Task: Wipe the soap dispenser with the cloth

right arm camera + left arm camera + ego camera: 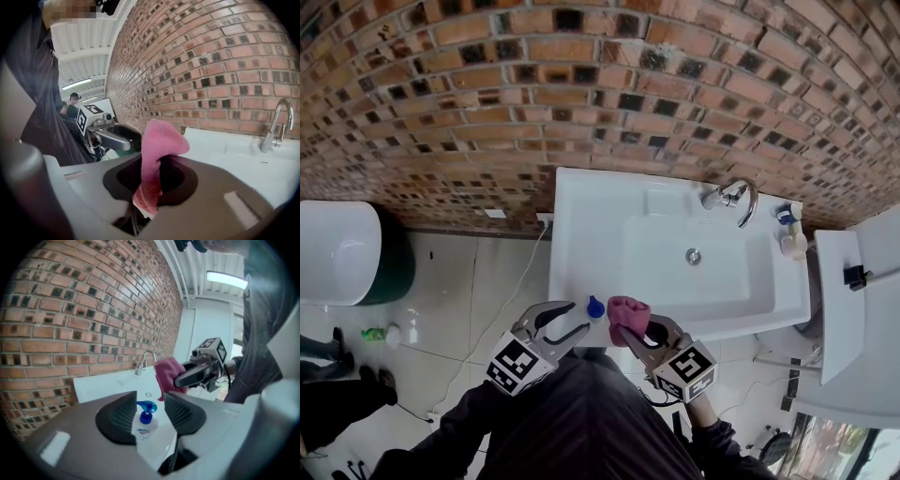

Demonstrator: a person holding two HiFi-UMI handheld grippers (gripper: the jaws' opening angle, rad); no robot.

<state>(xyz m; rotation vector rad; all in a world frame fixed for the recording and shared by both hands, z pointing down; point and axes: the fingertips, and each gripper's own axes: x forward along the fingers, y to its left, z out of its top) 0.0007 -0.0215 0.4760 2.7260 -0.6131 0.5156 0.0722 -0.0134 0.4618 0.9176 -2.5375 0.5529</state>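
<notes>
At the left tool, the jaws stand wide apart and grip nothing; the soap dispenser shows in the gap between them, just ahead of the tips, standing upright on the front rim of the white sink. It has a blue pump head and a clear body. Its label carries blue and red print, too small to read. The right tool is closed on the pink cloth, which stands up out of the jaws and folds over at the top, with a tail hanging below. Only square black-and-white markers show on the cubes; no legible writing anywhere. From the head view, the left tool and right tool sit side by side at the near sink edge, with the dispenser between them and the cloth just right of it, apart. That view alone shows the drain and small bottles beyond the right tool at the far corner. The faucet appears in all three. The right gripper view alone shows a person well behind the left tool.
</notes>
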